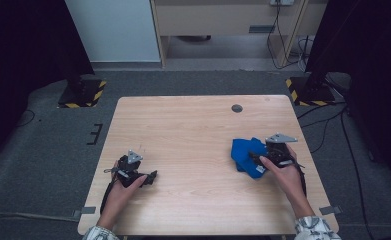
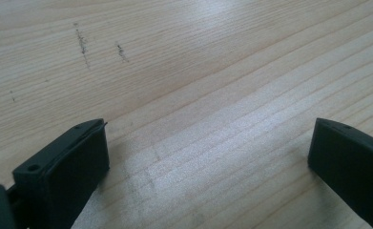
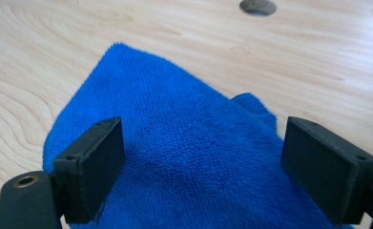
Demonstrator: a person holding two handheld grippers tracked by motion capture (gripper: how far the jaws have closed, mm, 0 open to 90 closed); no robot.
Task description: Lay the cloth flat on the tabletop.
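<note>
The left gripper (image 1: 150, 176) rests low near the tabletop's (image 1: 193, 130) front-left corner, jaws wide apart over bare wood. The right gripper (image 1: 255, 157) hovers near the right edge, jaws spread above one crumpled blue cloth (image 1: 244, 152). Open wood lies between them.

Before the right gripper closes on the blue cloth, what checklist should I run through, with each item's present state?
1. Right gripper jaws wide apart: ok.
2. Crumpled blue microfibre cloth lies between and below those jaws: ok.
3. Pads pressing on the cloth: not ok, gaps show on both sides.
4. Light wooden table bare around the cloth: ok.
5. Left gripper open over bare wood, apart from the cloth: ok.
6. Cloth's layers under the fold: cannot tell.
</note>
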